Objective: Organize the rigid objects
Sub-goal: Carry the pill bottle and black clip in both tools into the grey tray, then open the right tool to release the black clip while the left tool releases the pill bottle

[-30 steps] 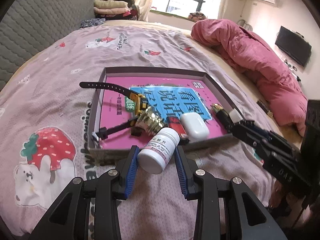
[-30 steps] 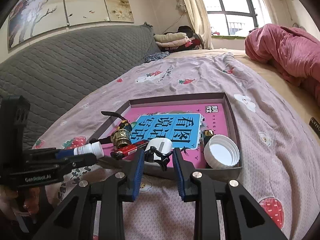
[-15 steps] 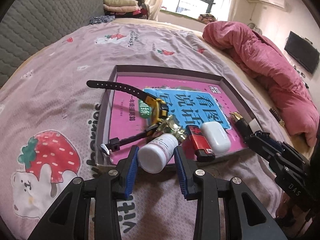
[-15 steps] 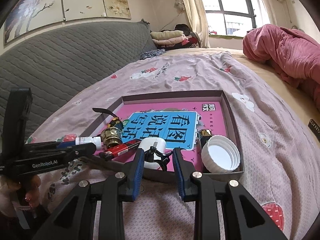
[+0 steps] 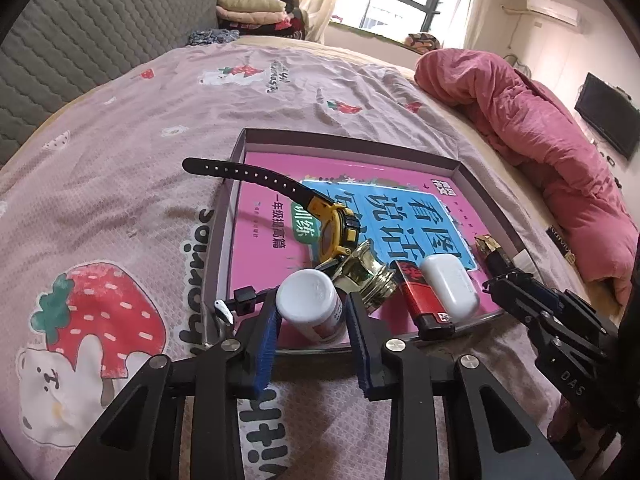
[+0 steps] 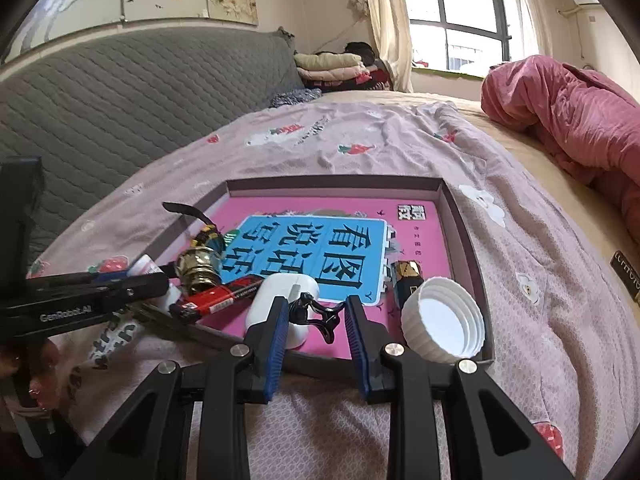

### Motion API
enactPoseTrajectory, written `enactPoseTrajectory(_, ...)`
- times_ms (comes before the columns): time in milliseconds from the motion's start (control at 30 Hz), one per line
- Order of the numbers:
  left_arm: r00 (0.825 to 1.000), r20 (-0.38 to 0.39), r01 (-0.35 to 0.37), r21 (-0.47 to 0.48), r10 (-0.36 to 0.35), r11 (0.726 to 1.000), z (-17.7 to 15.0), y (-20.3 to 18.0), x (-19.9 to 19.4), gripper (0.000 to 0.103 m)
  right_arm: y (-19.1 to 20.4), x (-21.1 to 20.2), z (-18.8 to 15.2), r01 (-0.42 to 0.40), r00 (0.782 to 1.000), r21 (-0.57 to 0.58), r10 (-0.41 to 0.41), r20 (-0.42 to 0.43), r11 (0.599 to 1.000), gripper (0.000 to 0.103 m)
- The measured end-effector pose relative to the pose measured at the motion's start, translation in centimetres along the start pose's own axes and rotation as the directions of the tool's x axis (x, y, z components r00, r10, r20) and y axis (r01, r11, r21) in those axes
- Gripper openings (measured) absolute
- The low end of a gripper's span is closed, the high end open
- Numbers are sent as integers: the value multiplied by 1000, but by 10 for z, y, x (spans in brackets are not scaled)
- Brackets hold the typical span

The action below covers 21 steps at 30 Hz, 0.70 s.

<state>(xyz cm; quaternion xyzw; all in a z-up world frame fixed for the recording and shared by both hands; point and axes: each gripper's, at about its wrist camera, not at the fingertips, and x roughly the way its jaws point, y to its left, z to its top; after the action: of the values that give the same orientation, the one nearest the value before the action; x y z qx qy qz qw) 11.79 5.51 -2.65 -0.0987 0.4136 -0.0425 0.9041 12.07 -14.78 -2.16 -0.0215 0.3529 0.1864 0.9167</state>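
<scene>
Pink strawberry bedsheet (image 5: 132,184) everywhere, with a shallow tray (image 5: 344,145) sitting on it and a pink book (image 5: 264,216) inside. Going left to right in the left wrist view: a yellow watch (image 5: 338,226), then the left gripper (image 5: 312,316) clamped on a white pill bottle (image 5: 310,304) over the tray's near edge, a brass fitting (image 5: 366,274), red lighter (image 5: 420,296) and white earbud case (image 5: 450,282). Right gripper (image 6: 316,320) has a small black clip (image 6: 320,314) pinched between its pads, white cap (image 6: 444,324) just beside it.

On the bed lies one shallow box (image 5: 464,168) holding one pink book (image 5: 264,216), one watch (image 5: 336,224), one brass fitting (image 5: 366,272), one pill bottle (image 5: 310,306), one lighter (image 5: 422,300), one earbud case (image 5: 450,284), one battery (image 6: 408,280), one black clip (image 6: 320,314) and one white cap (image 6: 444,320).
</scene>
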Motion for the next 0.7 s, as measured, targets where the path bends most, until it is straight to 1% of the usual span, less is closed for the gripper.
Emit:
enactPoseTrajectory(67,1000,2,-4,7,4,1000,0,0,0,28,0,3,-1,14,1000,-2,-14,-13,1000,29)
enactPoseTrajectory(467,1000,4,-2,26,2,1000,-1,-3,1,28,4,14,5,63,996,-21,-64,-63,998,29)
enactPoseTrajectory(700,1000,7,4,31,-4,1000,-2,-5,-2,28,2,15,6,61,995,-7,-61,-79,998,29)
